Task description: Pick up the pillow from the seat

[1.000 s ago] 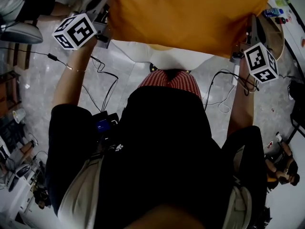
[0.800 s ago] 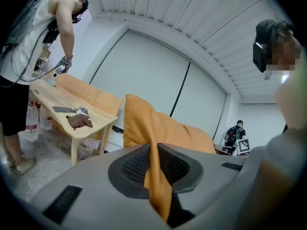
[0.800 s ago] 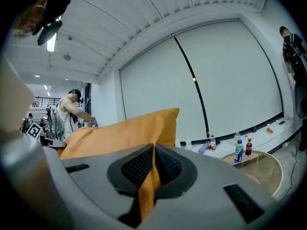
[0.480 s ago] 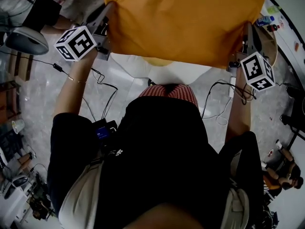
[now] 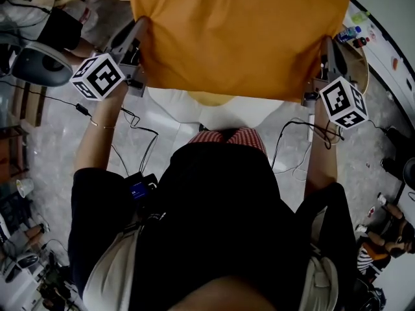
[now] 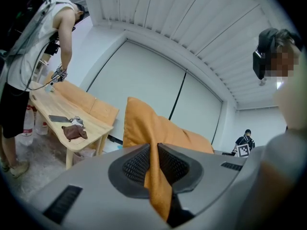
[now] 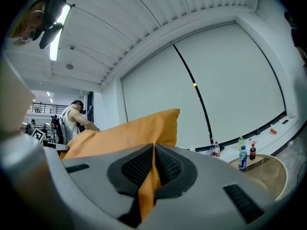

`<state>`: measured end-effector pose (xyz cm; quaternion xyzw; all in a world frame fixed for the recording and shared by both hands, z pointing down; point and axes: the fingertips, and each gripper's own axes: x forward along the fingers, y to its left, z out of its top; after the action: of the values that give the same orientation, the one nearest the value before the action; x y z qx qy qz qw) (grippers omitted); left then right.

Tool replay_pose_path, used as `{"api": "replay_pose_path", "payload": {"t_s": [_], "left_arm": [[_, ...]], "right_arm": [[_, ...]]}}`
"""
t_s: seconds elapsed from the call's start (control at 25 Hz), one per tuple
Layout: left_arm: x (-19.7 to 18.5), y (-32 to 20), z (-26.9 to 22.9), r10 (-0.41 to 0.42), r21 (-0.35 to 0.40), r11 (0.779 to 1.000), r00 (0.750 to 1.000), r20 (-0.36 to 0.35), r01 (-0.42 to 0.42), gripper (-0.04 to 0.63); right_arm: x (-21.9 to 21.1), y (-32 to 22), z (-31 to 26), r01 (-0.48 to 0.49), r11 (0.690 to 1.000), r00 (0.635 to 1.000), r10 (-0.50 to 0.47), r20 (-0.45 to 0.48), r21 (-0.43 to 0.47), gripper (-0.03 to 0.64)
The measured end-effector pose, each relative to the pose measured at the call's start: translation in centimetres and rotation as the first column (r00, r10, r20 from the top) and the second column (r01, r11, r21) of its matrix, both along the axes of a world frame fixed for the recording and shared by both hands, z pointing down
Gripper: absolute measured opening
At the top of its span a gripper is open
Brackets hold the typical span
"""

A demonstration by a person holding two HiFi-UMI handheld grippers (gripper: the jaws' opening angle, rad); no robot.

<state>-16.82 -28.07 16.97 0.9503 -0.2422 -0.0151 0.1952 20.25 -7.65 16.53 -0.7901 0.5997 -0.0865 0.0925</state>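
My head view looks dim, corners blacked out; both gripper views are bright, fisheye-curved, a ceiling lamp (image 7: 58,32) glaring.

A black short-sleeved top (image 5: 214,219) and pale trousers (image 5: 110,280) are worn, with red-and-white checked cloth (image 5: 230,135) seen beyond the hem. A thin bracelet (image 5: 97,126) is worn on the left wrist, and a small black device (image 5: 138,188) with a blue screen is clipped at the waist. The left gripper (image 5: 142,31) and right gripper (image 5: 326,47) are grey, fitted with black ribbed pads (image 6: 136,164), black-and-white marker cubes (image 5: 98,76) and black cables (image 5: 146,144).
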Motion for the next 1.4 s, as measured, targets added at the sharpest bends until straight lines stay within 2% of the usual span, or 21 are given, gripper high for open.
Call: {"api": "replay_pose_path", "payload": {"t_s": [0.28,0.92,1.4], "left_arm": [[0.1,0.3,-1.7,0.002,0.011,1.000,0.999,-0.051,-0.002,0.057],[-0.1,1.3,-4.4,0.016,0.051,0.999,0.997,-0.077,-0.012,0.055],[-0.7,1.9,-5.2,0.020,0.052,0.999,0.994,-0.108,-0.014,0.055]], "right_arm": [[0.0,0.8,-1.3,0.002,1.000,1.000,-0.002,-0.002,0.024,0.028],[-0.5,2.3,-4.0,0.007,0.998,1.000,-0.006,-0.009,0.069,0.028],[-1.0,2.8,-5.0,0.009,0.994,1.000,-0.008,-0.006,0.105,0.028]]}}
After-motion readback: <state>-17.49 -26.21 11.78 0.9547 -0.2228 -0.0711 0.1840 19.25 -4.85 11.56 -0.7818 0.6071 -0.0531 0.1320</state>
